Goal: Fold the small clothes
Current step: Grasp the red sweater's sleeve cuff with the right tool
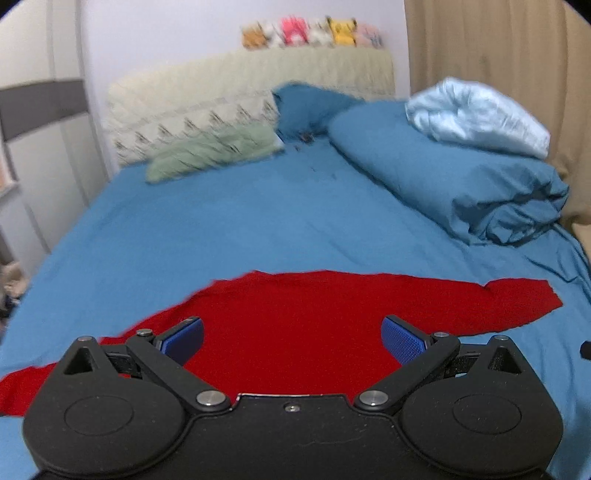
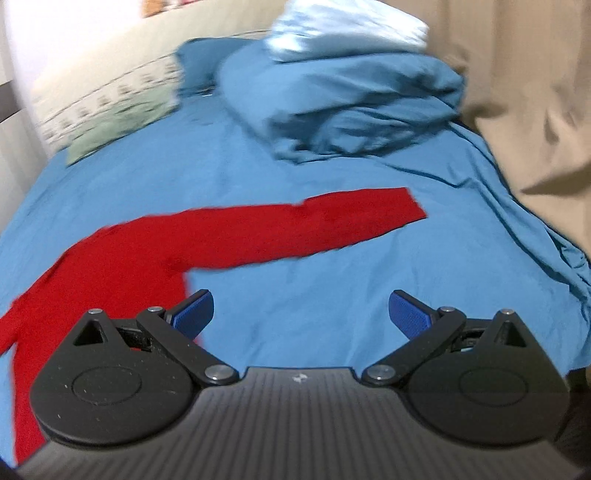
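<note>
A red long-sleeved top lies spread flat on the blue bed sheet, both sleeves stretched out sideways. My left gripper hovers open over the middle of its body, nothing between the blue pads. In the right wrist view the same red top fills the left side, and its right sleeve reaches toward the bed's right side. My right gripper stands open over bare sheet just right of the top's body and below that sleeve, holding nothing.
A rolled blue duvet with a pale blue cloth on top lies at the back right. Pillows and plush toys line the headboard. A beige curtain hangs along the right edge of the bed.
</note>
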Demonstrator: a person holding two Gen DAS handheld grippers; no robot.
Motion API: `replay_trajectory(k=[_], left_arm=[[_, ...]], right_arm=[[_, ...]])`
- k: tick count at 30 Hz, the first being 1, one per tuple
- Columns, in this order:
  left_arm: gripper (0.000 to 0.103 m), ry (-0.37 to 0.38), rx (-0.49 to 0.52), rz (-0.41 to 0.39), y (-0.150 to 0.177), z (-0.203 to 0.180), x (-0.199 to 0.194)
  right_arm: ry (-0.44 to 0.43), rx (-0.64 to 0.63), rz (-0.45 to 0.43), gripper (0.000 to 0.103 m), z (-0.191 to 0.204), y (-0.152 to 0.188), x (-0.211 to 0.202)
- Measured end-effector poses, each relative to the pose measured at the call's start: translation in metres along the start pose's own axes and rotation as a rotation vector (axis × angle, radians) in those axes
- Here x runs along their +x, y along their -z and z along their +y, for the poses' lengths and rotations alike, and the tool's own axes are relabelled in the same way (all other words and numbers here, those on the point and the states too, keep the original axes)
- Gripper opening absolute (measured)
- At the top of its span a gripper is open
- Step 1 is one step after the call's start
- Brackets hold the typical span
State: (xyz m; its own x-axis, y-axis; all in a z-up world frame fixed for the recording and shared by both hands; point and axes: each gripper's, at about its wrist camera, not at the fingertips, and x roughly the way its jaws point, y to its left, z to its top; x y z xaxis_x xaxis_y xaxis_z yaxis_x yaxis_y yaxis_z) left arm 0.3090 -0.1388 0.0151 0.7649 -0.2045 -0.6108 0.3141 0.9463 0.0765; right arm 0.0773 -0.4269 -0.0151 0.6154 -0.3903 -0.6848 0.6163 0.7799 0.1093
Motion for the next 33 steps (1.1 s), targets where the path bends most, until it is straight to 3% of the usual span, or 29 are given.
replay_trajectory(k=[5,10,11,13,20,21,22,24,28,33], left_arm=[[0.103,0.045,0.000,0.084,-0.014,-0.020,0.116],[0.103,0.081,-0.038,0.147,-0.011,-0.036,0.205],[0.103,0.079,-0.048,0.165,-0.008,-0.037,0.218],[0.103,0.089,-0.073,0.209,0.002,-0.039,0.240],[0.102,0.068,-0.072,0.252,0.011,-0.057,0.259],[0.102,0.067,-0.089,0.254,0.011,-0.059,0.261],[0.103,0.067,-0.108,0.254,0.012,-0.057,0.261],[0.102,0.058,-0.144,0.277,0.014,-0.054,0.267],[0.102,0.040,-0.148,0.291,0.018,-0.045,0.273],[0.103,0.045,-0.116,0.288,0.011,-0.023,0.255]], right_arm=[[0.063,0.103,0.004,0.103,-0.037,-0.015,0.094],[0.097,0.211,-0.006,0.102,-0.078,-0.020,0.177],[0.100,0.234,-0.005,0.100,-0.084,-0.020,0.188],[0.114,0.275,0.003,0.086,-0.097,-0.020,0.209],[0.153,0.292,-0.013,0.070,-0.106,-0.033,0.241],[0.159,0.288,-0.010,0.059,-0.106,-0.039,0.247],[0.169,0.284,-0.007,0.041,-0.105,-0.043,0.250],[0.169,0.291,0.004,0.021,-0.107,-0.051,0.254],[0.148,0.240,-0.035,0.021,-0.095,-0.067,0.241],[-0.034,0.208,-0.100,0.021,-0.050,-0.102,0.202]])
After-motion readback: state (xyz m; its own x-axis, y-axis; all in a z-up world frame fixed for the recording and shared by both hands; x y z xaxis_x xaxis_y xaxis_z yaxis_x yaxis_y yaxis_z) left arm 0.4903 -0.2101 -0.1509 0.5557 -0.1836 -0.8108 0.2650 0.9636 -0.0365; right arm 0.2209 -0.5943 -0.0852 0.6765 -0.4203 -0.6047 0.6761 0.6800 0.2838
